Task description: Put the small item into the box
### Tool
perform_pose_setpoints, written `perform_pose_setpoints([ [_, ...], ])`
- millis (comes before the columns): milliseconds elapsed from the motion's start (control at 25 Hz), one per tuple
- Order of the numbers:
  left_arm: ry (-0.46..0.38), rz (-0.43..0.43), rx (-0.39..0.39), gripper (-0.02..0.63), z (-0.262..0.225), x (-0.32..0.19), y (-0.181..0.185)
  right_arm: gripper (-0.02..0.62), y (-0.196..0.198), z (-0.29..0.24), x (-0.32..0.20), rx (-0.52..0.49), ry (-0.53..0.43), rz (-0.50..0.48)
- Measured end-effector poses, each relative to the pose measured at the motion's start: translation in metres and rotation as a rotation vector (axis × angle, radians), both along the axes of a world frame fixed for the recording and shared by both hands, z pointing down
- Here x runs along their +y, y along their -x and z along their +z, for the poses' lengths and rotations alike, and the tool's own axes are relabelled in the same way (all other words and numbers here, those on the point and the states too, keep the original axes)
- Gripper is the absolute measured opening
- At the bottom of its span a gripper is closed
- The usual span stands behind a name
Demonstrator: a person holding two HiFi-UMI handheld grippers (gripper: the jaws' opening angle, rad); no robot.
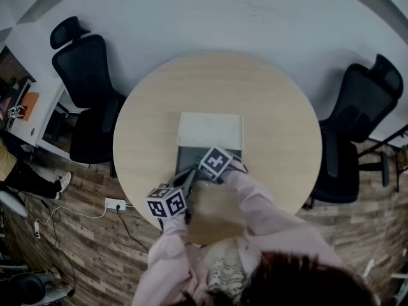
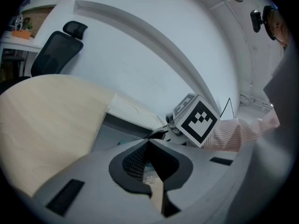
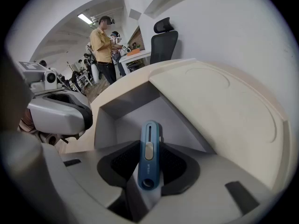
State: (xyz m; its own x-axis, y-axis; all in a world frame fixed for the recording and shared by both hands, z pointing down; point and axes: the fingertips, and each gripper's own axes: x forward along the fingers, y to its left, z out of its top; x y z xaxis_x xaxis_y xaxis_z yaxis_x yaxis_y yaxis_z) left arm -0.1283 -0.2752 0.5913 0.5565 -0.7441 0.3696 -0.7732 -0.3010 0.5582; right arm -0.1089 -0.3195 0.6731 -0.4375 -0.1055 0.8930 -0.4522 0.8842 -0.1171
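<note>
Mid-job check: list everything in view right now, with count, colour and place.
table: 1, light wood, round, centre
box: 1, grey inside, open on the table
lid: 1, white, folded back behind the box
small item: 1, blue with grey slider, over the box
office chairs: 2, black, left and right of the table
power strip: 1, white, on the floor left of the table
bystander: 1, yellow shirt, background
sleeves: 2, pink, bottom of the head view
left gripper: 1, grey, by the box's near edge; grip unclear
right gripper: 1, grey, closed on the small item
</note>
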Motion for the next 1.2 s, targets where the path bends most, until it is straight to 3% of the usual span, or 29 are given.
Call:
perform_pose_setpoints([
  [840, 0.014, 0.004, 0.007, 0.011, 0.004, 0.004, -0.002, 0.175, -0.003, 0.000, 0.002, -0.036, 0.033, 0.091],
  [1200, 0.015, 0.012, -0.001, 0.011, 0.006, 0.006, -0.003, 0.175, -0.005, -0.008, -0.005, -0.057, 0.003, 0.105],
])
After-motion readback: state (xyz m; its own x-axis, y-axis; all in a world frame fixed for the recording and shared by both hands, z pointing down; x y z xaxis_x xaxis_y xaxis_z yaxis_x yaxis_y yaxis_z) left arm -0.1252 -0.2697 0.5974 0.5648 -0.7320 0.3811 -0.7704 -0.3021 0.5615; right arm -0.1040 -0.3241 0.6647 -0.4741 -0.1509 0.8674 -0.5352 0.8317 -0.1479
